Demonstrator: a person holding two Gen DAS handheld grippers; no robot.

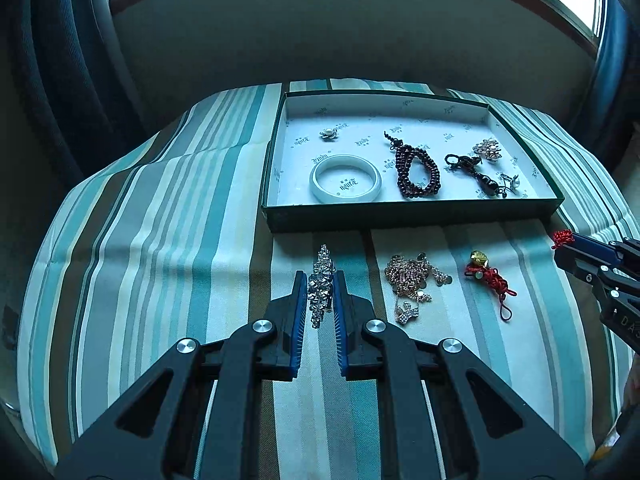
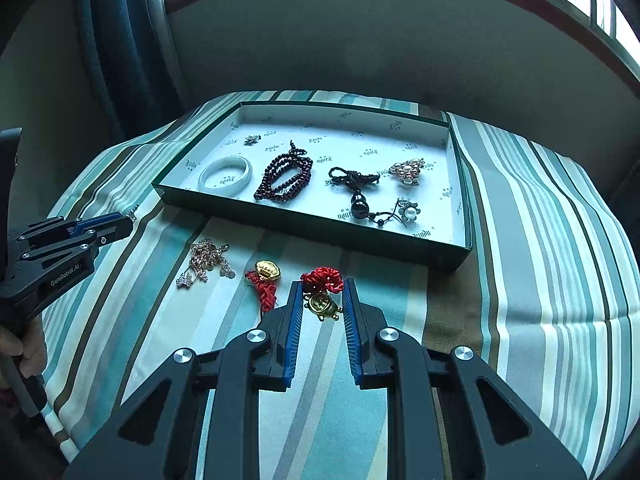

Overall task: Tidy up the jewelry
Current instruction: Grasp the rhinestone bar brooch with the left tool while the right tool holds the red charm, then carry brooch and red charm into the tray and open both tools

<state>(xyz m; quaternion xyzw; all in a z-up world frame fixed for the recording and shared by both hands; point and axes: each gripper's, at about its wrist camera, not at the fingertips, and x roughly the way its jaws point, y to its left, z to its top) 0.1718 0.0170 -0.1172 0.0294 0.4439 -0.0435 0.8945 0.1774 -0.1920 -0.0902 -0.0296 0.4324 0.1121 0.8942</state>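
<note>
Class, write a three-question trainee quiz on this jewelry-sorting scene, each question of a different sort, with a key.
1. True or false: the white bangle lies inside the box.
2. Multiple choice: what does the left claw grip? A) rhinestone strip B) gold chain C) bead bracelet
3. Fill in: the right claw holds a gold charm on a ____ knotted cord.

Key: 1 true; 2 A; 3 red.
</note>
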